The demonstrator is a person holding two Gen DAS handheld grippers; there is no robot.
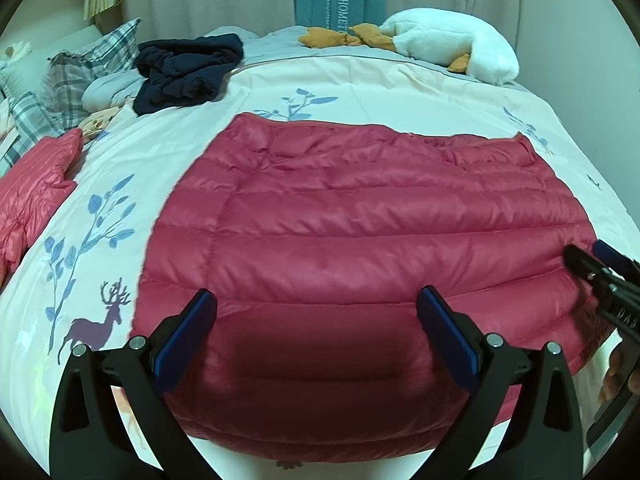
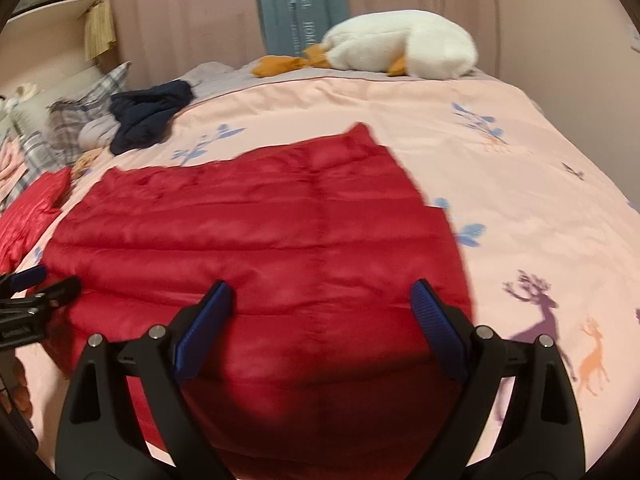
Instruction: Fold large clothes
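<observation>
A red quilted down jacket (image 1: 360, 232) lies flat on the bed, folded into a rough rectangle; it also shows in the right wrist view (image 2: 256, 232). My left gripper (image 1: 316, 300) is open and empty, hovering over the jacket's near left part. My right gripper (image 2: 322, 292) is open and empty over the jacket's near right part. The right gripper also shows at the right edge of the left wrist view (image 1: 588, 256), over the jacket's right edge. The left gripper shows at the left edge of the right wrist view (image 2: 48, 280).
The pink bedspread (image 2: 520, 184) with deer and leaf prints covers the bed. A second red jacket (image 1: 28, 196) lies at the left. A dark navy garment (image 1: 188, 68), plaid pillows (image 1: 68, 76) and a white plush goose (image 1: 448, 40) lie at the far side. Curtains hang behind.
</observation>
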